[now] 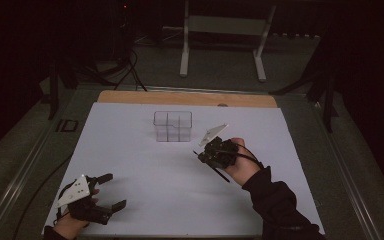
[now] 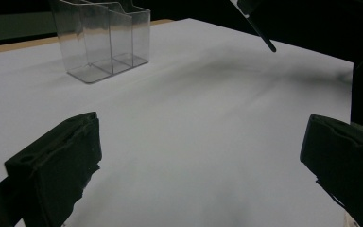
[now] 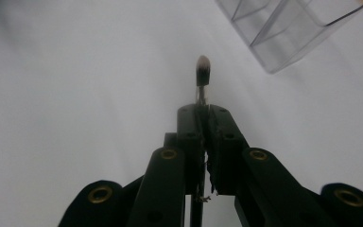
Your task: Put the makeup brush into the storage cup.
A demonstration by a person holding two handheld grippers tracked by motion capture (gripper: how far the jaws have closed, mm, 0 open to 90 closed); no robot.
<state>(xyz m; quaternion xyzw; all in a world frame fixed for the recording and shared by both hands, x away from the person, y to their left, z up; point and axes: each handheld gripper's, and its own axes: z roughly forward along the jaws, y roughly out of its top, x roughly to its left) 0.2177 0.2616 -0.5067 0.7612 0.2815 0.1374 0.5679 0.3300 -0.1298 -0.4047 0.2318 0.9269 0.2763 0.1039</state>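
A white sheet [image 1: 145,170] covers most of the counter [image 1: 130,96], whose wooden edge shows along the far side. Toward the back of the sheet stands a clear plastic organizer [image 1: 172,126] — upright, divided into several compartments, with nothing visible inside them.

The right gripper [image 1: 201,151] hangs over the sheet just to the right of the organizer and a little nearer the person, apart from it. Its jaws are pressed together on a thin makeup brush [image 3: 202,71]: in the right gripper view the small rounded bristle tip pokes out beyond the jaw tips, pointing at bare white sheet, with a corner of the organizer [image 3: 283,28] off to the upper right. From above, the brush's dark handle [image 1: 221,175] sticks out behind the gripper, slanting back across the person's right hand [image 1: 240,162]. In the left gripper view the end of that handle [image 2: 260,30] shows at the top, clear of the surface.

The left gripper [image 1: 109,191] sits low at the near left corner of the sheet, well apart from everything else — its jaws spread wide with nothing between them, facing across the sheet toward the organizer [image 2: 101,40].
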